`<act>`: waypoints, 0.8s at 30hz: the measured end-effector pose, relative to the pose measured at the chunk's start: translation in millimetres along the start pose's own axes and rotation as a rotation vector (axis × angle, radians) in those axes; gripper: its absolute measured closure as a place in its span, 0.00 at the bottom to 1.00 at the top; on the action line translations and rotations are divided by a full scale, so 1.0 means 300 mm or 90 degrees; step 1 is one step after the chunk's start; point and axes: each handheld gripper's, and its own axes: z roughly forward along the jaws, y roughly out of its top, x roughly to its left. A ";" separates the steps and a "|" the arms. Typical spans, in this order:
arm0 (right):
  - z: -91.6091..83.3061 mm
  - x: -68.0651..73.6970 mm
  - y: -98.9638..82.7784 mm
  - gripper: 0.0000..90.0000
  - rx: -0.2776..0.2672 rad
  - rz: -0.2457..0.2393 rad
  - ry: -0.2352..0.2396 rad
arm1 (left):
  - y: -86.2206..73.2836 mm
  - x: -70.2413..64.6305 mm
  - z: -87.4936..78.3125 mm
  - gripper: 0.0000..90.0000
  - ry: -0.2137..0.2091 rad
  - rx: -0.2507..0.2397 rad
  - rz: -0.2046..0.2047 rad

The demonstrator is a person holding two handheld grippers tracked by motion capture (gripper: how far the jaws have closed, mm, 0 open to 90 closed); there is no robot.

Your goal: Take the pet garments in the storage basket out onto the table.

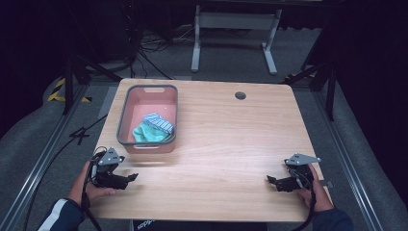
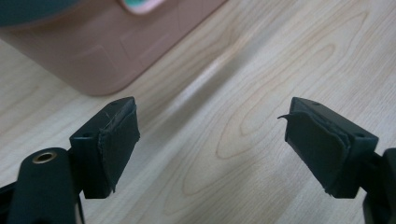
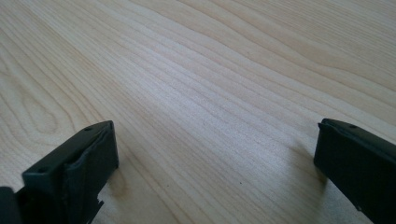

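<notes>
Pink bin [image 1: 126, 107] holds teal and striped cloths [image 1: 154, 128]; both tools spread, empty.

Left tool [image 1: 131, 177] jaws apart, right tool [image 1: 270, 179] jaws apart

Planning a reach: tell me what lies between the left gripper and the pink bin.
Bare wooden tabletop, seen in the high view: nothing between the left gripper and pink bin.

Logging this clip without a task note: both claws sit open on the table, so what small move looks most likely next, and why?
Probably the left claw lifts toward the pink bin. It sits open just below the bin's near edge, and the teal cloth and striped cloth inside are the graspable things in sight. The right claw is open over bare table, farther away.
</notes>
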 end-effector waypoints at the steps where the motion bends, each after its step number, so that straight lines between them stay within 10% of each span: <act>1: 0.000 0.000 0.000 0.00 0.000 0.000 0.000 | 0.000 0.000 0.000 0.20 0.000 0.000 0.000; 24: 0.000 0.000 0.000 0.00 0.000 0.000 0.000 | 0.222 0.024 -0.146 0.21 0.039 -0.065 0.037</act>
